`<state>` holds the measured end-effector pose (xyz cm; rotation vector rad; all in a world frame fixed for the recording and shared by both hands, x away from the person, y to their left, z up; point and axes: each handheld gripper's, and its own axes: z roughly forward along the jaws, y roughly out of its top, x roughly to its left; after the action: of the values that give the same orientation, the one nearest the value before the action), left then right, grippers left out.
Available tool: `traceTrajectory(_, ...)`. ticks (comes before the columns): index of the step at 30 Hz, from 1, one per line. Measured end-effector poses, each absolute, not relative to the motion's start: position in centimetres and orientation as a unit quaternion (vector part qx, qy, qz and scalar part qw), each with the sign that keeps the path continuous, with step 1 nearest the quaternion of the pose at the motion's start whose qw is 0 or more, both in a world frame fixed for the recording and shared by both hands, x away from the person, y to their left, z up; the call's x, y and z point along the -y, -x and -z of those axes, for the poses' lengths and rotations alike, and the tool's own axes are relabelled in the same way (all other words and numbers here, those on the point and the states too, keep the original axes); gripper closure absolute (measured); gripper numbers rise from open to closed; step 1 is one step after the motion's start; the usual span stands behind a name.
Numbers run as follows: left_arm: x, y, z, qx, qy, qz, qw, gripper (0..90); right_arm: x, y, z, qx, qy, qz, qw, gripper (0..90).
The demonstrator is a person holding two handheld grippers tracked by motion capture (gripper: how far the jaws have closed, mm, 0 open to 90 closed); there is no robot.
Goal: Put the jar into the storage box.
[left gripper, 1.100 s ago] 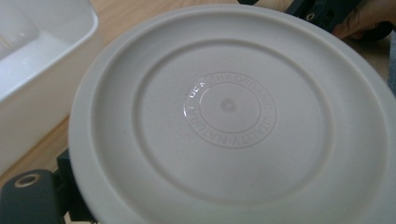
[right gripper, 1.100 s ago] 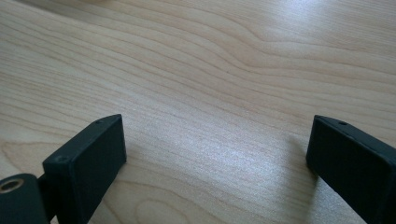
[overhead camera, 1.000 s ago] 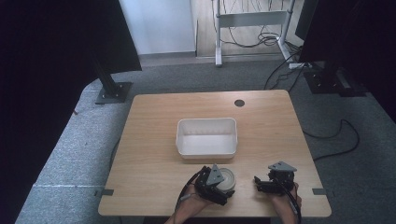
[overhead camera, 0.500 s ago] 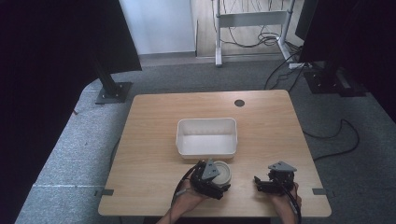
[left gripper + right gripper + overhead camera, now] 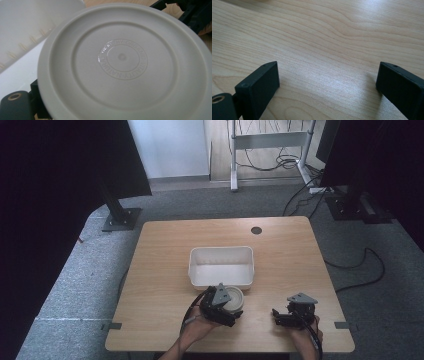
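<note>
Carrying a round grey-white lid (image 5: pixel 231 298), the left tool (image 5: pixel 220 306) has moved forward across the counter (image 5: pixel 160 270) over the last second, so the lid now sits almost against the near wall of the white tub (image 5: pixel 221 266), where a moment ago it hung closer to the person's edge. In the left gripper view the lid (image 5: pixel 125 62) is tilted up with its embossed centre ring facing the camera, the tub's white wall (image 5: pixel 32 30) just behind it; one black jaw shows at the lower left, pressed to the lid's rim, so this tool is clamped on the lid. The shift suggests the lid is headed for the tub, either to be dropped inside or laid over it, and that step looks close but not yet done, since the lid is short of the tub's rim. Well apart to the right, the right tool (image 5: pixel 289 316) rests near the front edge, its jaws spread wide over bare wood (image 5: pixel 329 62) with nothing between them.
</note>
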<state>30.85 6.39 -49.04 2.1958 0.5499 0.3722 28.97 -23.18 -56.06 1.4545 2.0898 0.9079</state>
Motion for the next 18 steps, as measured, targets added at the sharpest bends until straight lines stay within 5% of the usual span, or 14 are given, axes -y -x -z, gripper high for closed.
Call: traceTrajectory(18,-7.4,-33.5,48.2,-0.24,-0.866,-0.162,0.408,10.0,23.2,-29.0,56.1,-0.755,-0.525,-0.328,0.218,4.3)
